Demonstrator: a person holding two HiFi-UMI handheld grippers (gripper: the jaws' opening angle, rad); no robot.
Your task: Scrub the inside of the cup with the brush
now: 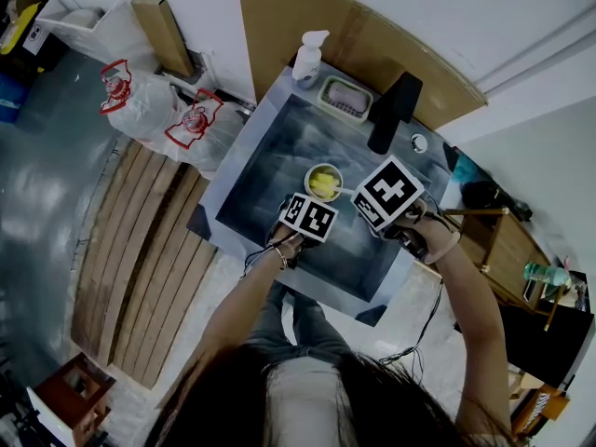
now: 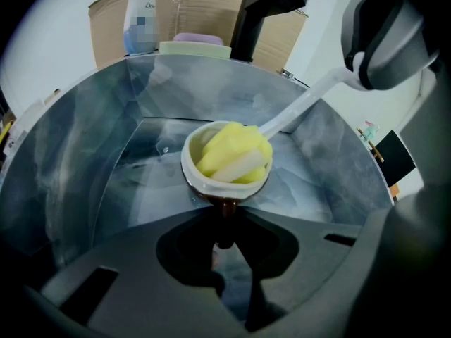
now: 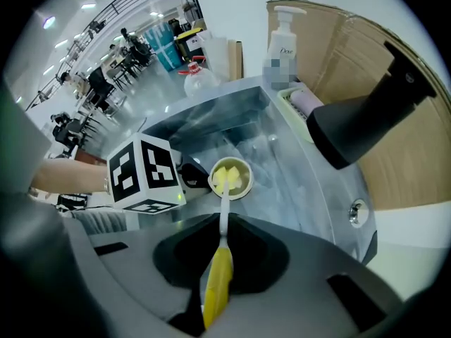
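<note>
While in gripper [image 3: 221,225], brush [image 3: 218,280] inside cup [image 2: 187,169]

Glossy grey floor [image 1: 37,212], wooden slat platform [image 1: 140,268], white wall [image 1: 447,7], cardboard panel [image 1: 279,17] behind

The steel sink [image 2: 84,160] lies under the left gripper [image 2: 224,241]; ahead of it, the far rim carries a soap bottle [image 2: 139,23], soap dish [image 2: 195,48] and black faucet [image 2: 264,13].
</note>
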